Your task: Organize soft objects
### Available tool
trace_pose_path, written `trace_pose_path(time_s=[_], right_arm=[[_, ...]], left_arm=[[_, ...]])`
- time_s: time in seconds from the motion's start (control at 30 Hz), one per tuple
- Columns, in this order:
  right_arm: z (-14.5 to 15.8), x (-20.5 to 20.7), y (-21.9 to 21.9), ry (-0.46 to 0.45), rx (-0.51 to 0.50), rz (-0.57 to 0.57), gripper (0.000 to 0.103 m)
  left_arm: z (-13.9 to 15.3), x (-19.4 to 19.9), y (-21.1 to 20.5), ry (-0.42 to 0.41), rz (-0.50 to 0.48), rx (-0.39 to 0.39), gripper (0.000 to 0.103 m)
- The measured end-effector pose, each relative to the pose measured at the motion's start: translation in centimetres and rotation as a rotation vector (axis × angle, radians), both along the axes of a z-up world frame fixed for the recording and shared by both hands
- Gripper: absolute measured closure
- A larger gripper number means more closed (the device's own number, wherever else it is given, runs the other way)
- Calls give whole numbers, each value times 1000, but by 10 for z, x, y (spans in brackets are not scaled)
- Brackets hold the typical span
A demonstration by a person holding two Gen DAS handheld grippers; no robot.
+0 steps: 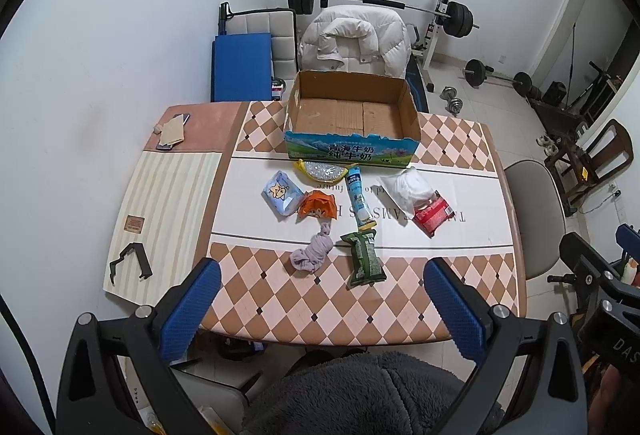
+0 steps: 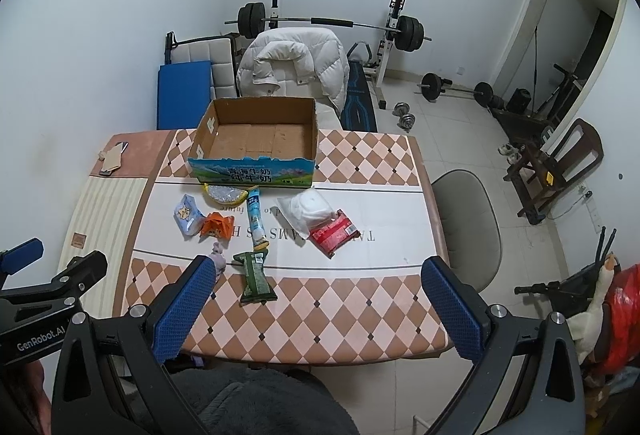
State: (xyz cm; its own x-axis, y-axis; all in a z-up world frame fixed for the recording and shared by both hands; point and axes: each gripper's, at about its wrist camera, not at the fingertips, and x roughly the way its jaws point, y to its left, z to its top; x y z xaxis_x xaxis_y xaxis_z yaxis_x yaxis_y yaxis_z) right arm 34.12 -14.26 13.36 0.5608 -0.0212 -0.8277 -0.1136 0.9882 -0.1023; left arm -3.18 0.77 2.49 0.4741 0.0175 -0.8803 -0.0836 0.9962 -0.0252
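Observation:
An open empty cardboard box [image 1: 352, 115] [image 2: 256, 133] stands at the table's far side. In front of it lie a lilac rolled cloth [image 1: 312, 253] [image 2: 218, 255], a green packet [image 1: 363, 259] [image 2: 256, 277], an orange packet [image 1: 318, 207] [image 2: 216, 225], a light blue packet [image 1: 282, 195] [image 2: 186, 215], a blue tube [image 1: 357, 197] [image 2: 256, 217], a white bag [image 1: 406, 189] [image 2: 306, 211], a red packet [image 1: 432, 213] [image 2: 334, 231] and a yellow-rimmed pouch [image 1: 322, 171] [image 2: 223, 193]. My left gripper [image 1: 322, 295] and right gripper [image 2: 320, 295] are both open and empty, held above the table's near edge.
The table [image 1: 400, 299] has a checkered cloth. A black clip [image 1: 130, 261] and a card pile [image 1: 172, 131] lie at its left. A grey chair [image 2: 468, 223] stands at the right. A jacket-draped chair [image 1: 356, 43] and weights [image 1: 380, 3] stand behind.

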Motion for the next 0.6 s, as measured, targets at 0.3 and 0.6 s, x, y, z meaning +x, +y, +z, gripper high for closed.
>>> trace_pose_path(time_s=[0.3,0.6], right_arm=[[1,1,2,-4,1,-1,0],[1,0,0,-7,3,-1,0]], left_arm=[[3,-2,0,-8,4,2,0],[4,-1,0,-9,2,4,0]])
